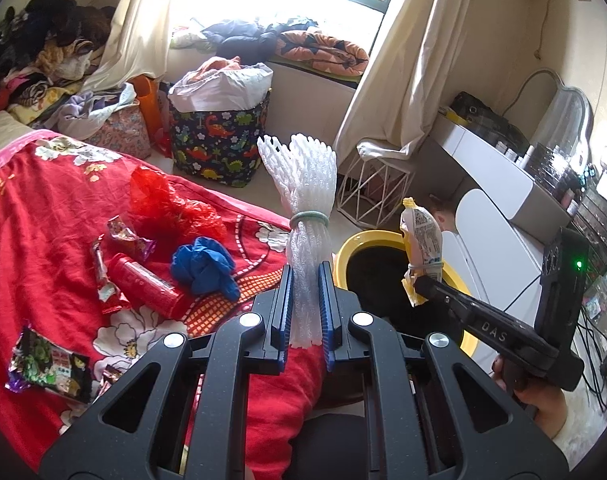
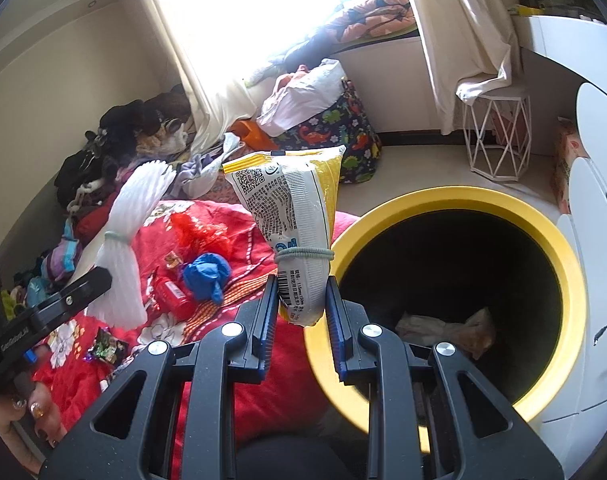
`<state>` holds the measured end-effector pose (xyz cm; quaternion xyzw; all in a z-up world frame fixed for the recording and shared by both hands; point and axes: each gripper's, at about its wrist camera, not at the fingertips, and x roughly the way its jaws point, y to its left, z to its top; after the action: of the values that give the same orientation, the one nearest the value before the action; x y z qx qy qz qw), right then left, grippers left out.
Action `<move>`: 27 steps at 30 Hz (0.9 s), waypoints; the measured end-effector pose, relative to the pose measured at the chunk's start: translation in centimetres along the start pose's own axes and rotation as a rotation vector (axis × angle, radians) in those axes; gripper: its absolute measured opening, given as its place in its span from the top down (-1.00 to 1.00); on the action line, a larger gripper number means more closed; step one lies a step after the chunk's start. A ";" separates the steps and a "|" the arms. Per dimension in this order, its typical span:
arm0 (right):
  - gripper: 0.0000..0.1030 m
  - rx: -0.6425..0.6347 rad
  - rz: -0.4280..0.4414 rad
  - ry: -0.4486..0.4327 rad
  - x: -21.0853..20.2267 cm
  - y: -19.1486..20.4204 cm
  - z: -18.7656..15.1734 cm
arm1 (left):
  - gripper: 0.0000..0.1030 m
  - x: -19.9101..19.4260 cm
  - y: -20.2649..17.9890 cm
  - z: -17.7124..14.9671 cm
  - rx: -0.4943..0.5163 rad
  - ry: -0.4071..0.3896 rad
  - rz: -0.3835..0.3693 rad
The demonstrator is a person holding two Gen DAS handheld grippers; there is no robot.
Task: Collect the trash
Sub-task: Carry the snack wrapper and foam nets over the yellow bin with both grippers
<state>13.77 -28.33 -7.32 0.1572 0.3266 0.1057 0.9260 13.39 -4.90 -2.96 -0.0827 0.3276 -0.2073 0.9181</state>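
two grippers up, one item each. left gripper is clenched on one ribbed white foam net, banded with a grey hair tie. right gripper grasps one crinkly yellow-and-white packet, also banded, beside the round yellow-rimmed bin. on the red floral bed: one red bottle, one crumpled blue glove, one red plastic bag.

I count two grippers, each with one bundle: one foam net, one packet. One bin. On the bed: one glove, one red bag, one bottle.
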 end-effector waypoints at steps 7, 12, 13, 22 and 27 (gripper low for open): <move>0.57 0.027 -0.032 -0.015 -0.3 -1.3 0.2 | 0.84 0.6 -1.3 -0.3 0.026 0.013 -0.019; 0.57 0.042 -0.053 -0.021 -0.5 -2.2 0.3 | 0.84 1.1 -2.0 -0.6 0.046 0.019 -0.034; 0.57 0.047 -0.058 -0.022 -0.5 -2.4 0.3 | 0.84 1.2 -2.2 -0.6 0.050 0.022 -0.037; 0.57 0.086 -0.094 -0.026 -0.7 -4.2 0.4 | 0.84 2.4 -3.9 -1.3 0.081 0.046 -0.065; 0.57 0.101 -0.112 -0.021 -0.6 -5.2 0.4 | 0.84 3.0 -4.6 -1.6 0.091 0.059 -0.076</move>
<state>14.02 -33.43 -8.55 0.1861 0.3300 0.0353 0.9248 12.96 -10.41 -4.54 -0.0472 0.3413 -0.2592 0.9023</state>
